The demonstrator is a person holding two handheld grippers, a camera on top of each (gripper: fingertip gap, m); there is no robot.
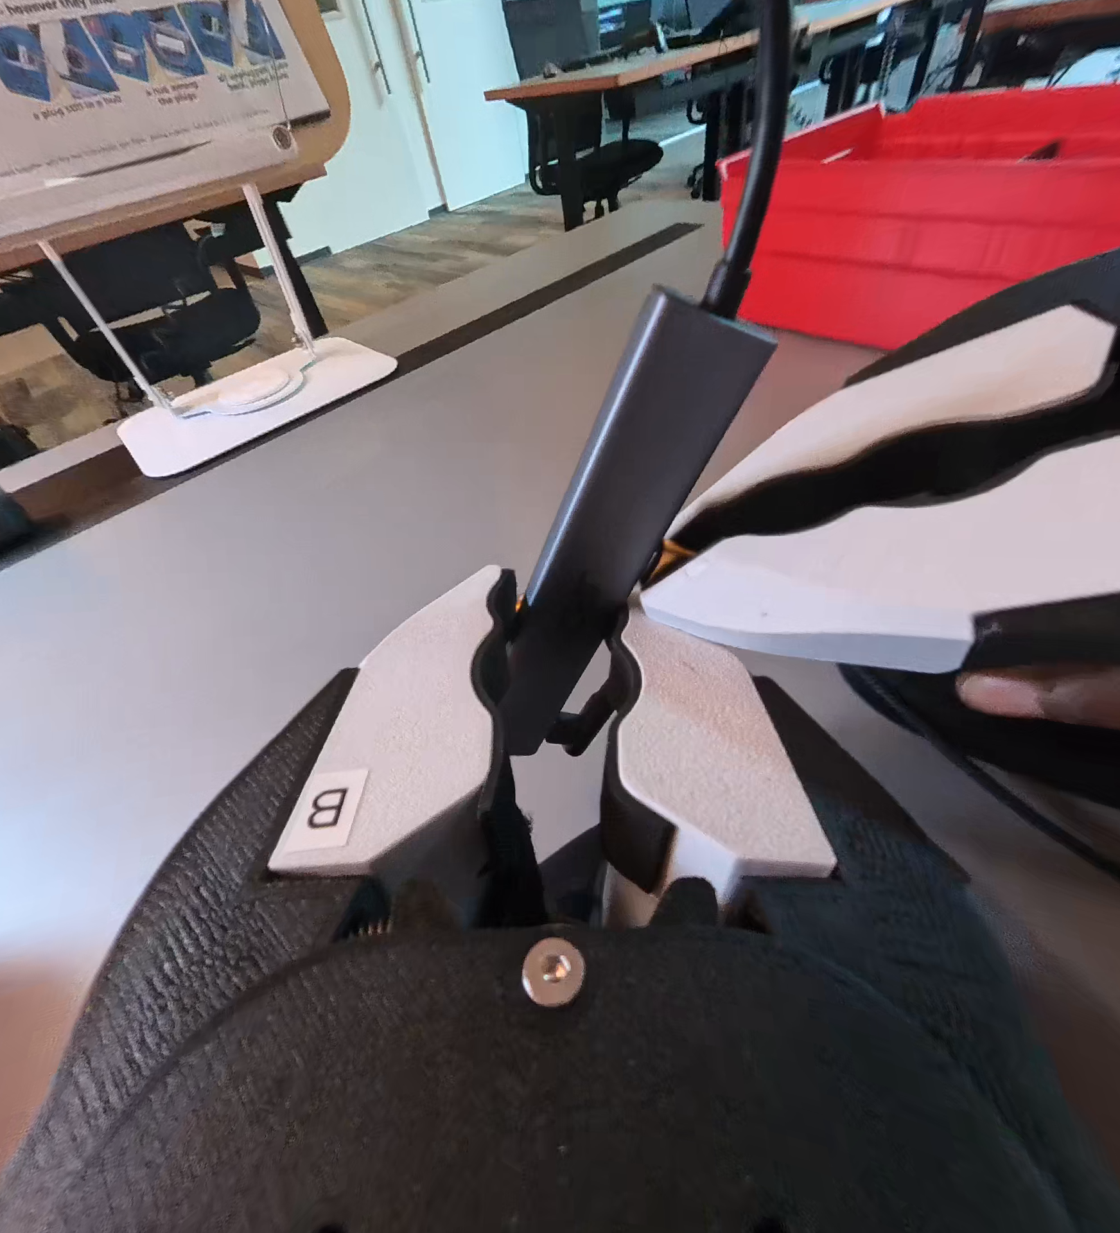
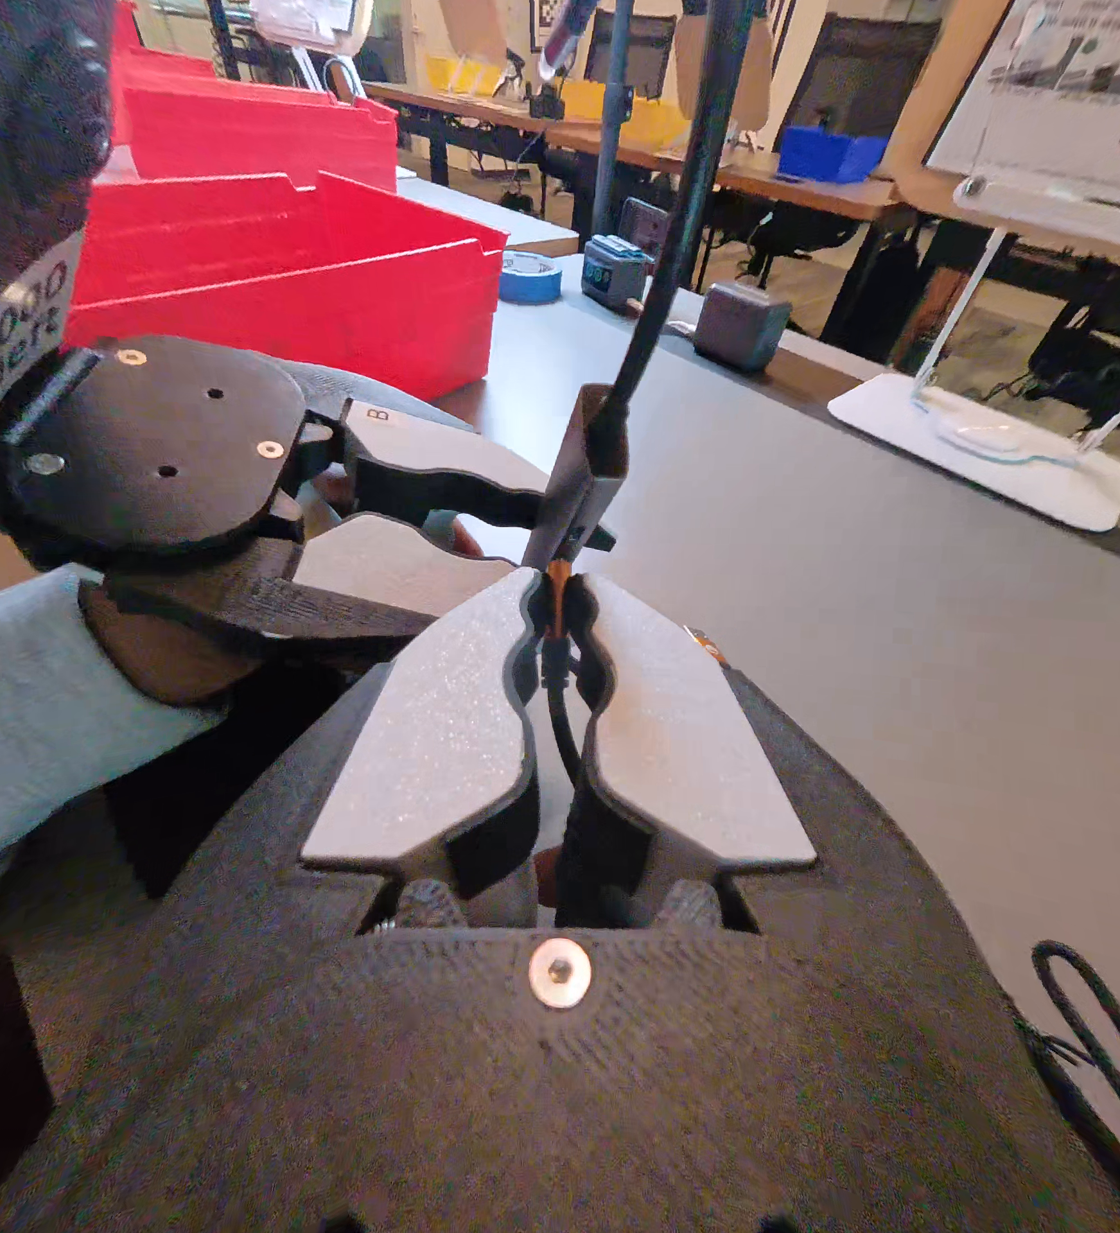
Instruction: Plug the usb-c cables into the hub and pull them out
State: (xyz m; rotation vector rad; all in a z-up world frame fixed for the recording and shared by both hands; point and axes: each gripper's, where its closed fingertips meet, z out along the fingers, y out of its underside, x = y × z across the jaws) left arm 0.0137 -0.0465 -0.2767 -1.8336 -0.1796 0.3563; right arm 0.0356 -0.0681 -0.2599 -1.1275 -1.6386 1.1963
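Observation:
My left gripper [image 1: 564,600] is shut on the lower end of a dark grey hub [image 1: 637,467], which stands tilted above the grey table [image 1: 277,600]. The hub's own black cable [image 1: 761,153] rises from its top. My right gripper [image 2: 557,587] is shut on an orange-and-black usb-c plug [image 2: 556,604], whose black cable [image 2: 561,727] runs back between the fingers. The plug's tip meets the hub [image 2: 581,467] at its lower side; I cannot tell how deep it sits. The right gripper [image 1: 667,557] reaches in from the right, and the left gripper [image 2: 544,514] from the left.
Red bins [image 1: 944,220] [image 2: 290,280] stand behind the hub. A sign stand on a white base [image 1: 257,400] [image 2: 984,447] sits at the table's far edge. A blue tape roll [image 2: 529,277] and a grey cube [image 2: 741,327] lie farther back. A black cord loop [image 2: 1091,1041] lies near right. My left and right fingertips are right by each other.

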